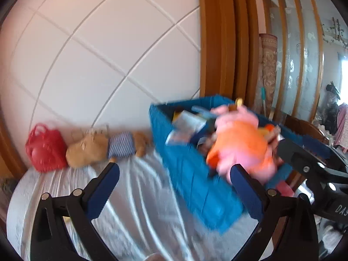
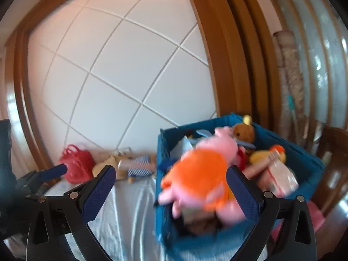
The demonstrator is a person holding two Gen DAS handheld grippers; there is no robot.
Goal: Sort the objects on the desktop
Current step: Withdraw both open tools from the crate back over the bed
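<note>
A blue storage box [image 1: 191, 174] [image 2: 304, 163] stands on a white cloth, full of toys. A pink plush pig in an orange dress [image 1: 239, 143] [image 2: 204, 174] is blurred over the box's open top, free of both grippers. My left gripper [image 1: 176, 187] is open and empty over the cloth, left of the box. My right gripper [image 2: 171, 189] is open and empty at the box's near left corner; it also shows in the left wrist view [image 1: 304, 158]. A tan plush in a striped shirt [image 1: 102, 148] [image 2: 134, 165] and a red toy handbag [image 1: 45, 148] [image 2: 76, 165] lie by the wall.
A white panelled wall [image 1: 97, 54] runs behind the cloth-covered table [image 1: 141, 206]. A wooden door frame [image 1: 226, 37] and frosted glass screen [image 1: 300, 54] stand to the right. The box also holds a brown teddy [image 2: 243, 132], a yellow toy [image 2: 263, 155] and packets.
</note>
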